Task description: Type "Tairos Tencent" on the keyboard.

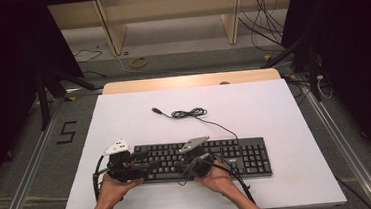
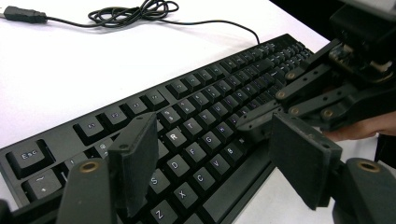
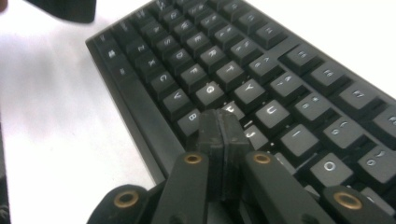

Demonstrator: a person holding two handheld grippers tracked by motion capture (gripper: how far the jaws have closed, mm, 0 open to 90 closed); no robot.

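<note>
Both my grippers hover over the keyboard (image 1: 203, 159). My left gripper (image 2: 219, 154) gapes empty; my right gripper (image 3: 222, 135), pressed closed, hides the H key.

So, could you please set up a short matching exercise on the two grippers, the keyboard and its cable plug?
Things:
1. left gripper
2. right gripper
3. keyboard
4. plug

States:
A. lying loose on the white board beyond the keys
B. jaws shut, tips over the middle letter keys
C. jaws open
D. black, lying flat in front of the person

Pairs: 1-C, 2-B, 3-D, 4-A
</note>
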